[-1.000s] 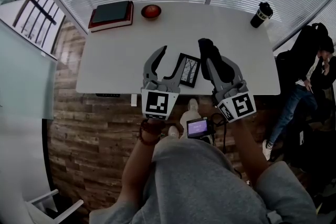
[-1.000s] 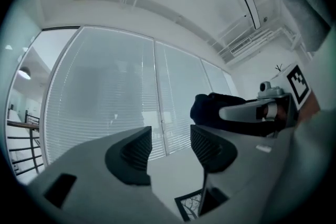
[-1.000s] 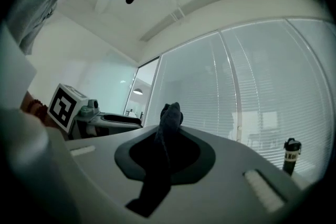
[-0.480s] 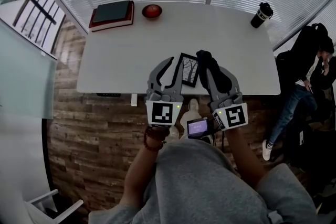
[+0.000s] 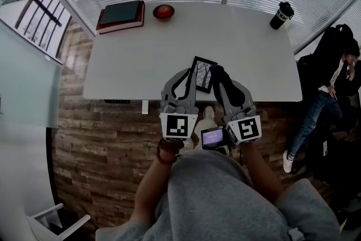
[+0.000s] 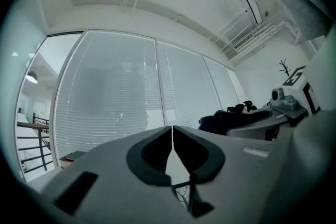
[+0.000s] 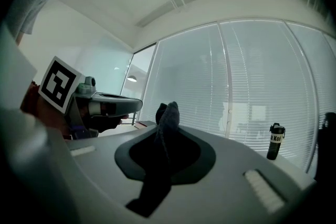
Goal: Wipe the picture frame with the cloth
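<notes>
A small black picture frame with a tree print stands near the front edge of the white table. My left gripper sits at the frame's left edge. Its jaws are shut, and in the left gripper view the tips meet with nothing between them. The frame's corner shows just below them. My right gripper is at the frame's right side, shut on a dark cloth. That cloth sticks up past the jaws and hangs down behind them.
At the table's far left lie stacked books beside a red bowl. A black tumbler stands at the far right corner. A seated person is beyond the table's right end. Window blinds run behind the table.
My left gripper's jaws went from wide open to shut beside the frame. Both grippers drew back toward the table's front edge, and the right one sank with the cloth. The frame stayed put.
</notes>
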A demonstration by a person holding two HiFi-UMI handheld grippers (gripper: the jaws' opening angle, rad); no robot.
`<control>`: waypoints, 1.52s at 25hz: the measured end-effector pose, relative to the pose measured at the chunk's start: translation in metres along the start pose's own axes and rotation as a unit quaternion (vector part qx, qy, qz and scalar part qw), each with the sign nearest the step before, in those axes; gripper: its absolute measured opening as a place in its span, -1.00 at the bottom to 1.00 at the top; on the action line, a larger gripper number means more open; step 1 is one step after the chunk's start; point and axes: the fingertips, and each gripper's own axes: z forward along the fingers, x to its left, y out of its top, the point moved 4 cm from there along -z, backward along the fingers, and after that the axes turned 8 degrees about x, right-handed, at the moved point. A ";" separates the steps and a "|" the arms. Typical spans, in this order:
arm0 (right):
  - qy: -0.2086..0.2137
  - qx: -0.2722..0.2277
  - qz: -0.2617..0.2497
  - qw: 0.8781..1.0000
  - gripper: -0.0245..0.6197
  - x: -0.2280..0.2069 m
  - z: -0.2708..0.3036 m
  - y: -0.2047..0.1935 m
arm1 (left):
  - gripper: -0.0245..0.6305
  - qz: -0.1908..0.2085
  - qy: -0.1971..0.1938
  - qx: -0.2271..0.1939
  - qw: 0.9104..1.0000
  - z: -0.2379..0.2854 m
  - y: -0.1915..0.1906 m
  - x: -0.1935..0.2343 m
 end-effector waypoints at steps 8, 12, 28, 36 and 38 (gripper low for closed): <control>-0.002 0.004 0.009 1.000 -0.79 0.004 -0.005 -0.007 | -0.92 0.010 -0.007 0.020 1.000 -0.003 -0.014 -0.008; 0.001 0.007 0.017 1.000 -0.79 0.004 -0.009 -0.013 | -0.92 0.016 -0.013 0.032 0.999 -0.006 -0.022 -0.014; 0.001 0.027 0.018 0.999 -0.79 0.013 -0.016 -0.028 | -0.92 0.014 -0.017 0.042 0.999 -0.016 -0.030 -0.020; -0.001 0.038 0.026 0.999 -0.80 0.011 -0.020 -0.033 | -0.92 0.012 -0.024 0.040 0.999 -0.019 -0.030 -0.028; -0.003 0.036 0.029 0.999 -0.80 0.011 -0.021 -0.034 | -0.92 0.012 -0.026 0.040 0.999 -0.022 -0.031 -0.029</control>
